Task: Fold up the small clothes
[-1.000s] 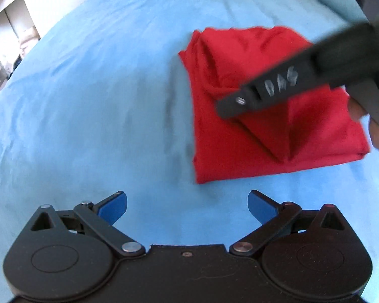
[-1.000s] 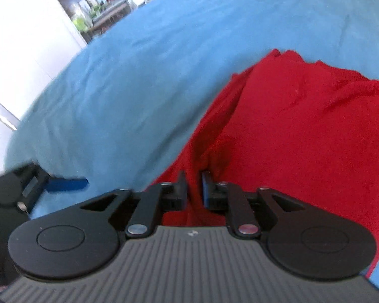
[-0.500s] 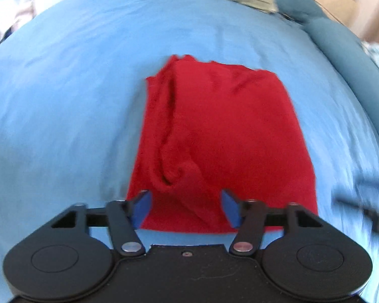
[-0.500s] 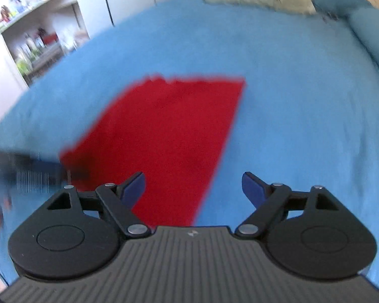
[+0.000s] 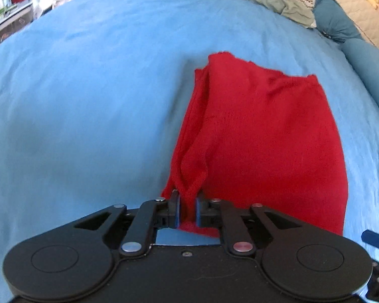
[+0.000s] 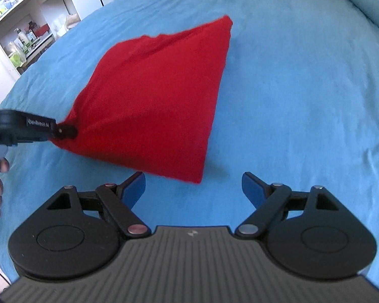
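Left tongs (image 5: 187,210) just closed onto red garment (image 5: 260,146) corner, long axis running away, right tongs (image 6: 193,189) wide

Bedroom with a blue-sheeted bed (image 6: 303,80) in daylight.
White shelves (image 6: 25,25) of what look like bottles stand left; pillows (image 5: 336,22) at the head.

Black left tool (image 5: 187,210), blue pads, silver screws; right tool (image 6: 193,189), ribbed grey housing

The cloth (image 6: 159,96) lies on the bed (image 6: 303,88). My left tongs (image 5: 187,208) are at its near corner, my right tongs (image 6: 193,186) just before it.
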A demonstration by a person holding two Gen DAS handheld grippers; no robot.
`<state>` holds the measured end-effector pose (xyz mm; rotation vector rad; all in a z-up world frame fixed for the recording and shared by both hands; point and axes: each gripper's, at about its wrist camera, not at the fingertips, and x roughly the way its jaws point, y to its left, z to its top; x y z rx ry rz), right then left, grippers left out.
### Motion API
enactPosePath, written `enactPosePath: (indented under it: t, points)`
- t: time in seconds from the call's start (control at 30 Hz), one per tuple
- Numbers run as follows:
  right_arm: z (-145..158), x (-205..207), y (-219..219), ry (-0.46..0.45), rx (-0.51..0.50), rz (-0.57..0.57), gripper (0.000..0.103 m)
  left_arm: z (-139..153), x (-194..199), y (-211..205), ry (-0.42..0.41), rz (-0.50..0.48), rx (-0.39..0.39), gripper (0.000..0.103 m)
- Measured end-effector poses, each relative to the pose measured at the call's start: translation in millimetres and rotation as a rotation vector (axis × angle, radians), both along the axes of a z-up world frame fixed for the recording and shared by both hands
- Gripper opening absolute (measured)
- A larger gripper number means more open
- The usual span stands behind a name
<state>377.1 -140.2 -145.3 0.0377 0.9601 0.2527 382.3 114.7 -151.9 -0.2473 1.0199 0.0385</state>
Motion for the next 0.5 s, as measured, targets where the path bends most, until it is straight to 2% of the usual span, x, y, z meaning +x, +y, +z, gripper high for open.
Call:
enactPosePath:
  t: [0.03,0.07,0.1,0.17,0.2,0.3,0.43,0.5]
  points:
    - [3,1,-1,-0.011,0.004,-0.001,0.099,2,1,-1,-0.006,-0.009,0.005,0.025]
    - [4,5,0,-0.021,0.007,-0.004,0.099,4,0,-1,-0.015,-0.018,0.011,0.037]
    - [4,9,0,-0.026,0.005,-0.01,0.099,8,-2,0,-0.031,-0.019,0.032,0.056]
    - [1,18,2,-0.033,-0.01,-0.034,0.099,12,-7,1,-0.055,-0.01,0.102,0.069]
    - [-3,21,1,-0.028,-0.028,-0.052,0.099,11,-10,3,-0.059,-0.008,0.129,0.069]
    - [-22,31,1,0.033,-0.109,-0.088,0.099,-5,-8,13,-0.01,-0.033,0.133,0.072]
    - [-28,32,-8,0.059,-0.095,-0.099,0.101,-11,-5,11,-0.008,-0.085,0.183,0.075]
    - [-23,33,-7,0.066,-0.104,-0.084,0.101,-4,-3,13,0.003,-0.084,0.174,0.075]
